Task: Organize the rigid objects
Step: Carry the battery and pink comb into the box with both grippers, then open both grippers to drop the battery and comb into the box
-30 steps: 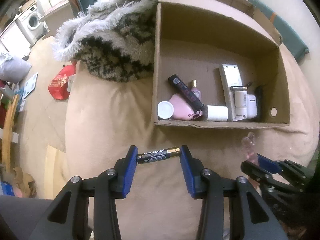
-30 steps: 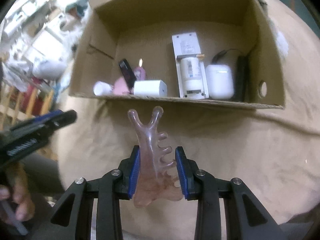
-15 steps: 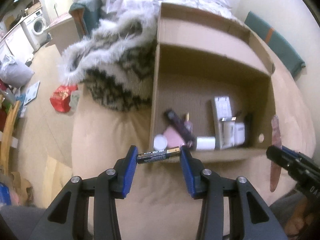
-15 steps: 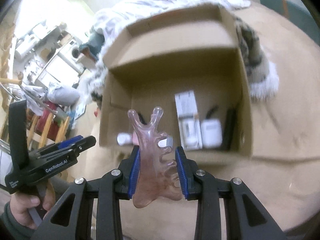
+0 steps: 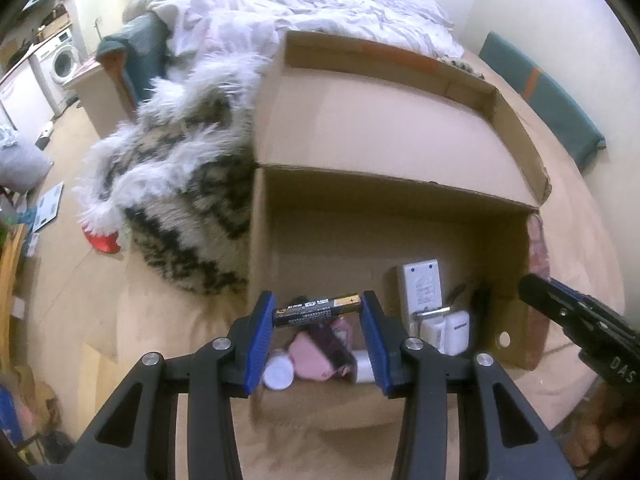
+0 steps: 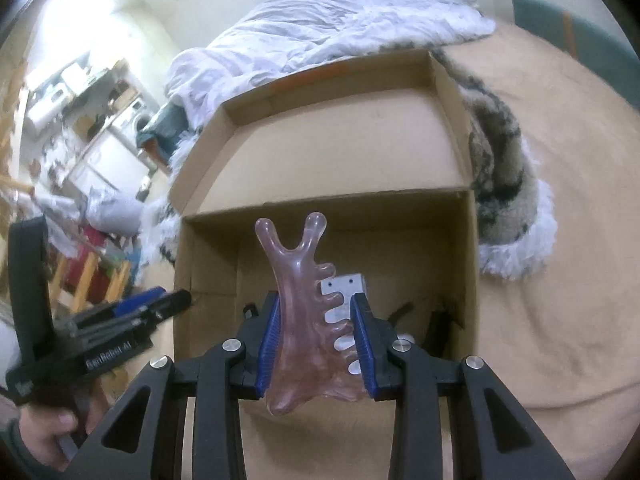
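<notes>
Two grippers each carry one hard thing above the cardboard box (image 5: 380, 152) on the bed. The left gripper (image 5: 318, 310) pinches a battery (image 5: 318, 307) end to end, so it sits flat like a bridge and cannot roll away. The right gripper (image 6: 314, 322) squeezes a pink comb-like tool (image 6: 304, 304) by its wide part — the forked tip points to 12 o'clock, ready to go in first. Down in the box lie a white remote (image 5: 421, 288), a pink thing (image 5: 310, 360) and a round white cap (image 5: 279, 374), all near the 6 o'clock wall. Both grippers seem to hang over the opening, though height is hard to judge. I think dropping comes next.
</notes>
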